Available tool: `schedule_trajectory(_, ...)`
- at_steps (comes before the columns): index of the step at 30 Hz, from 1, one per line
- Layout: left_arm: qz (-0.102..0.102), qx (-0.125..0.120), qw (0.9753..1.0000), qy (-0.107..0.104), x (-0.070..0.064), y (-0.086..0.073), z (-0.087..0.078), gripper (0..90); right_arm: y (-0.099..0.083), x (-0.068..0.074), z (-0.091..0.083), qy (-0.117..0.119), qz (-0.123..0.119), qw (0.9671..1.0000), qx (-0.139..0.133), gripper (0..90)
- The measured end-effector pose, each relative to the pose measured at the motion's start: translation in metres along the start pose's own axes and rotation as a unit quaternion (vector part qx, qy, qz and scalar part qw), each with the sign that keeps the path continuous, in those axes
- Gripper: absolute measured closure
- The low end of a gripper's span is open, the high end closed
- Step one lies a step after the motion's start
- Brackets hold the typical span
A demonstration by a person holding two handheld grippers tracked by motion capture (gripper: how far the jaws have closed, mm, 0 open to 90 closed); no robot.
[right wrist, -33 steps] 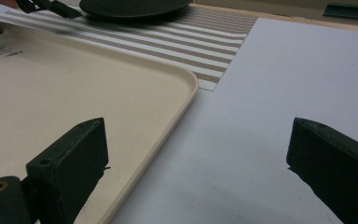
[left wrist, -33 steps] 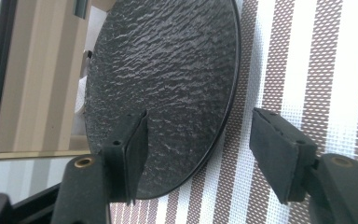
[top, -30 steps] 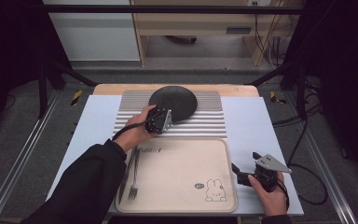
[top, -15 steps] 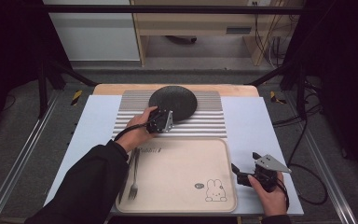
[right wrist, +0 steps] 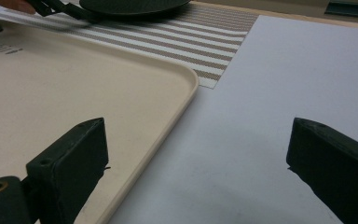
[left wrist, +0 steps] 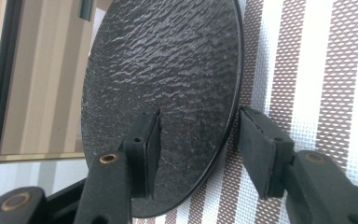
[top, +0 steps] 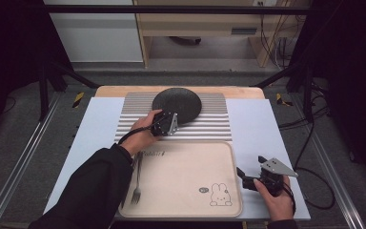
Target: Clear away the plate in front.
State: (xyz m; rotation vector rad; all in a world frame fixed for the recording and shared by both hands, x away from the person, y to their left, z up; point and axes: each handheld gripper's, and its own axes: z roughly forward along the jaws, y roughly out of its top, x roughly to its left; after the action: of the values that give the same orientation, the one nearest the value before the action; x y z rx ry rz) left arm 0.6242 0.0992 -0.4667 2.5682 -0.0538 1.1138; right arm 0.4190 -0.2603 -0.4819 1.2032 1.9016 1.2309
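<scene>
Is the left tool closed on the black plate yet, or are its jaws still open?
Open. In the left gripper view the left tool straddles the black plate rim: one jaw lies over its top face, the other stands apart from the edge.

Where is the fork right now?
In the high view, the fork lies on the beige tray's left edge, beside the person's left sleeve.

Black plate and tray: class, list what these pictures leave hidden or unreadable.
- Black plate: near rim in the high view, hidden by the left gripper.
- Fork: handle top in the high view, under the sleeve.
- Tray: printed text in the high view, too small to read.
</scene>
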Motion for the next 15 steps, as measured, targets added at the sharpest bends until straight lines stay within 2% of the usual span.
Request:
schedule_trajectory(3, 0.013, 0.002, 0.9999, 0.003, -0.003, 0.001, 0.002, 51.5, 0.000, 0.000, 0.000, 0.001, -0.001, 1.0000, 0.000, 5.7)
schedule_trajectory(7, 0.016, -0.004, 0.9998, 0.006, -0.005, 0.004, 0.004, 53.6, 0.000, 0.000, 0.000, 0.000, -0.001, 1.0000, 0.001, 5.7)
schedule_trajectory(15, 0.036, 0.002, 0.9993, 0.012, -0.005, 0.012, 0.006, 55.7, 0.000, 0.000, 0.000, 0.000, 0.000, 1.0000, 0.001, 5.7)
